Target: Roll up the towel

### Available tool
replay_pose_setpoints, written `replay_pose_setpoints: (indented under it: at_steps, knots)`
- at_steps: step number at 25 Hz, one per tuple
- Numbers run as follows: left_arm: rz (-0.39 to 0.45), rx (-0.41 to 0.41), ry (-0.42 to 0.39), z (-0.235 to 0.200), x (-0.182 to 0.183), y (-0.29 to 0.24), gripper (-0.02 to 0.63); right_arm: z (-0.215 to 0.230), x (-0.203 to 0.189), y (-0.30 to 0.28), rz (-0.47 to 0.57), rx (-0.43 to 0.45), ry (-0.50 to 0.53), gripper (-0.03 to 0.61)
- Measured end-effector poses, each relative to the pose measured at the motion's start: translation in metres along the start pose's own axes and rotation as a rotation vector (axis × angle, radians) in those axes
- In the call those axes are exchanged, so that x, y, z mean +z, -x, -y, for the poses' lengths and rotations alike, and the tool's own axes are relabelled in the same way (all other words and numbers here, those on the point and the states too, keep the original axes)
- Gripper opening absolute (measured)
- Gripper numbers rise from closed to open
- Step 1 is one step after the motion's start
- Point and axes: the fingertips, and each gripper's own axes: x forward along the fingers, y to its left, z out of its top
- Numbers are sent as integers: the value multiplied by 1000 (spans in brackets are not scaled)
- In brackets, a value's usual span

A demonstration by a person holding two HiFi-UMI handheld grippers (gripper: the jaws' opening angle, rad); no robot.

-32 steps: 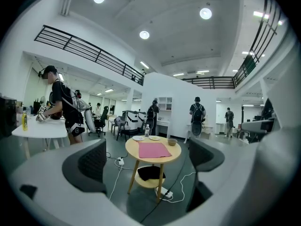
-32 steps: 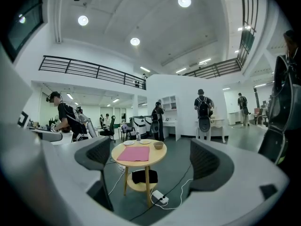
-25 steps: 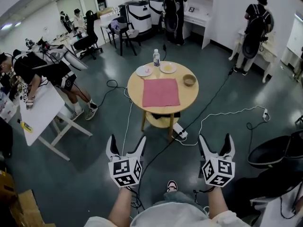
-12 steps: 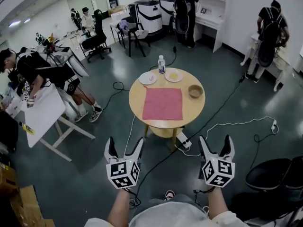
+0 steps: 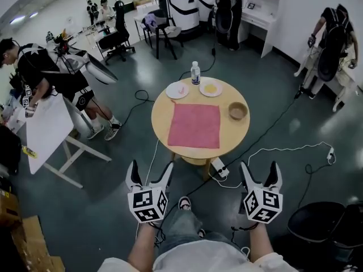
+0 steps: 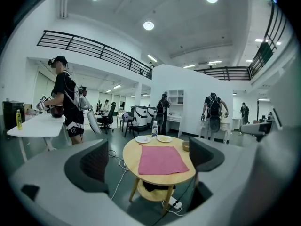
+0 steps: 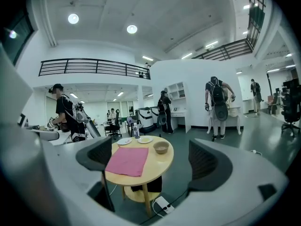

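Note:
A pink towel (image 5: 194,125) lies flat and unrolled on a round wooden table (image 5: 163,115); the towel (image 6: 161,159) also shows ahead in the left gripper view and the towel (image 7: 127,161) in the right gripper view. My left gripper (image 5: 150,173) is held open in the air well short of the table, nothing between its jaws. My right gripper (image 5: 260,173) is open too, level with the left, over the floor and empty.
On the table's far side stand a water bottle (image 5: 195,72), two plates (image 5: 177,90) and a small bowl (image 5: 237,110). A power strip (image 5: 219,167) and cables lie on the floor under the table. A white table (image 5: 45,129) and several people stand around.
The table and towel have come nearer and lower in the head view as I walk toward them. Both grippers keep the same open pose.

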Motion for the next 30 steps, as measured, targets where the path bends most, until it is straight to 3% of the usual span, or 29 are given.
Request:
replay_pose_setpoints:
  at_steps: [11,22,30]
  knots:
    - [-8,-37,-73,-25,26,-121,540,-5,18,-111,24,-44,7,499]
    - [-9,-110,-56,-55,53,-285,540,-13,48,-248,36,-116,3,494]
    - [-45,-157,-50,-62,55,-326,540,-29,51,-275,-4,-131,9,481]
